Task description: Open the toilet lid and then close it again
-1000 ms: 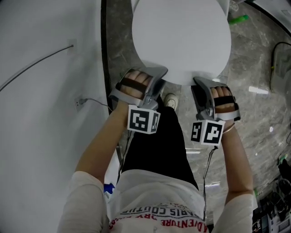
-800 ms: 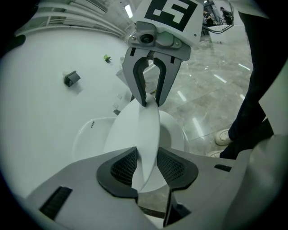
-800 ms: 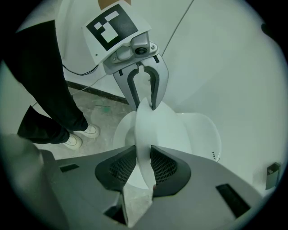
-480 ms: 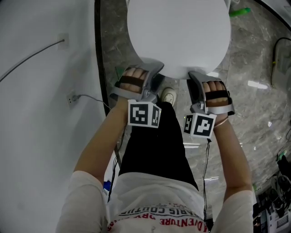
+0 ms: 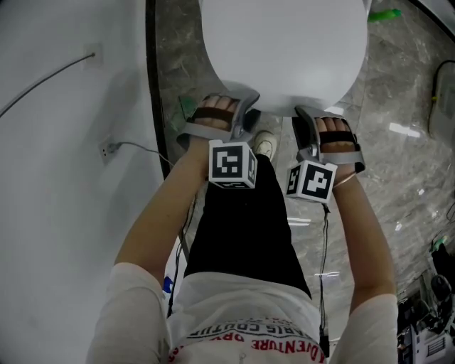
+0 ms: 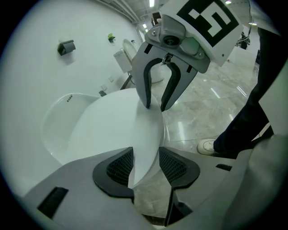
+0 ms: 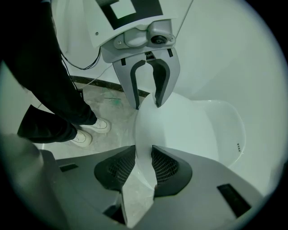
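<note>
The white toilet lid [image 5: 284, 50] fills the top of the head view, and both grippers are at its front edge. My left gripper [image 5: 245, 114] has the lid's rim [image 6: 148, 134] between its pads. Its jaws have just been opening, and a gap shows beside the right pad [image 6: 173, 164]. My right gripper [image 5: 306, 122] sits at the rim's other side. In the right gripper view its pads [image 7: 166, 167] press on both faces of the lid [image 7: 180, 130]. Each gripper shows in the other's view, straddling the rim, the right gripper [image 6: 155, 96] and the left gripper [image 7: 146, 99].
The white toilet body [image 6: 58, 121] lies behind the lid. A white wall with a socket and cable [image 5: 106, 149] runs along the left. The person's shoe [image 5: 264, 148] stands on the grey marble floor just under the lid's front. A green object [image 5: 387, 14] lies at the far right.
Both hands have gone down with the lid's front edge. The two marker cubes have drawn closer together.
</note>
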The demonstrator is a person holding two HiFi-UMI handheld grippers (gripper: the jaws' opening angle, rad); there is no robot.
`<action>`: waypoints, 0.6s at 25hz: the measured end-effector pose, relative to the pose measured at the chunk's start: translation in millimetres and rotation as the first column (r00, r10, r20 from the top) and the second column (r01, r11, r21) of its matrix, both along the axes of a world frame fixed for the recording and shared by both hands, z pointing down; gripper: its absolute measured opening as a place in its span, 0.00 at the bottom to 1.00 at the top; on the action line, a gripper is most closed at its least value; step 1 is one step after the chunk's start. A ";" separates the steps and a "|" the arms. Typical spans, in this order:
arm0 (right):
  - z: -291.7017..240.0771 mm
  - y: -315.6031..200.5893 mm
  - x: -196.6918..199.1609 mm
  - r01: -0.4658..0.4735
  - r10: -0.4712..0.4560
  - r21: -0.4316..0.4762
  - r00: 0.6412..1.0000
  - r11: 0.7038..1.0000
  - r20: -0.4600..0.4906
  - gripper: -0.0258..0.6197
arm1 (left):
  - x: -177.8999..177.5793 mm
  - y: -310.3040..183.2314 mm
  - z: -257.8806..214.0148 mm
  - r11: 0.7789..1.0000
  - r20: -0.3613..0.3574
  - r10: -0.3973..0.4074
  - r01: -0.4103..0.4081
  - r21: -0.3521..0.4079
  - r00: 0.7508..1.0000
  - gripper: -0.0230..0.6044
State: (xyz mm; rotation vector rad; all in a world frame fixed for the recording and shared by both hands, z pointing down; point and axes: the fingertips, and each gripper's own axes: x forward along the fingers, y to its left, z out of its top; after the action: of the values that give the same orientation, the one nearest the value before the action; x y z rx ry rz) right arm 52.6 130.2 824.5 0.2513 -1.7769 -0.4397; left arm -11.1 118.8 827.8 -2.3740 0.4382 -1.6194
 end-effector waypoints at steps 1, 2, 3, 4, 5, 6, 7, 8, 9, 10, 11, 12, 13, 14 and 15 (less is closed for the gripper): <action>4.0 1.1 -0.5 -0.012 0.012 -0.020 1.000 1.000 0.004 0.18 | -0.1 1.2 4.0 1.000 0.007 0.002 -0.002 -0.010 1.000 0.32; 7.8 1.8 -0.7 -0.023 0.024 -0.040 1.000 0.999 0.008 0.18 | 0.3 2.1 7.7 1.000 0.014 0.001 -0.001 -0.021 1.000 0.32; 11.3 1.8 -0.4 -0.030 0.030 -0.056 0.999 0.998 0.009 0.18 | 1.2 2.3 10.8 0.999 0.019 -0.003 0.004 -0.032 1.000 0.32; 14.5 1.3 0.5 -0.031 0.031 -0.069 0.999 0.997 0.004 0.18 | 2.3 1.7 13.6 0.999 0.023 -0.009 0.010 -0.043 1.000 0.32; 17.5 0.4 1.7 -0.031 0.030 -0.078 1.000 0.996 -0.003 0.18 | 3.6 0.6 15.9 0.999 0.025 -0.015 0.016 -0.051 1.000 0.32; 20.2 -0.9 2.8 -0.031 0.031 -0.085 1.000 0.996 -0.008 0.18 | 4.9 -0.8 17.8 0.998 0.026 -0.021 0.022 -0.055 0.999 0.32; 22.4 -2.2 3.2 -0.032 0.032 -0.091 0.999 0.995 -0.008 0.18 | 5.5 -1.9 19.4 0.998 0.025 -0.025 0.026 -0.056 0.999 0.32; 23.9 -2.7 2.4 -0.032 0.031 -0.096 1.000 0.995 -0.004 0.18 | 5.1 -2.4 20.6 0.998 0.023 -0.027 0.028 -0.052 0.999 0.32; 24.6 -2.1 1.0 -0.030 0.030 -0.104 1.000 0.994 0.003 0.18 | 3.6 -1.8 21.2 0.998 0.021 -0.028 0.029 -0.047 0.999 0.32; 24.8 -0.7 -0.6 -0.027 0.029 -0.114 1.000 0.993 0.011 0.18 | 1.6 -0.6 21.6 0.999 0.018 -0.030 0.031 -0.040 0.999 0.32; 24.8 0.8 -1.6 -0.024 0.026 -0.127 0.999 0.992 0.018 0.18 | 0.2 0.5 21.7 0.999 0.017 -0.032 0.032 -0.035 0.999 0.32; 24.6 1.9 -1.8 -0.019 0.022 -0.140 0.999 0.990 0.023 0.18 | -0.2 1.1 21.6 0.999 0.019 -0.033 0.034 -0.032 0.999 0.32; 23.6 2.0 -1.4 -0.014 0.019 -0.155 0.999 0.988 0.026 0.18 | -0.1 1.0 20.9 0.999 0.024 -0.034 0.035 -0.030 0.999 0.32; 21.5 1.4 -0.9 -0.013 0.019 -0.171 0.999 0.985 0.031 0.18 | 0.2 0.1 19.2 0.999 0.027 -0.035 0.036 -0.029 0.999 0.32; 18.0 0.9 -0.7 -0.015 0.023 -0.190 0.999 0.982 0.040 0.18 | 0.1 -0.6 16.1 0.999 0.028 -0.034 0.035 -0.028 0.999 0.32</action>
State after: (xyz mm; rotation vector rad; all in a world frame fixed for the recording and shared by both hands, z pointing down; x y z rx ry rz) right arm 51.8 131.0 842.4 0.1436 -1.8419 -0.2512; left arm -11.1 118.2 843.9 -2.3736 0.4565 -1.6823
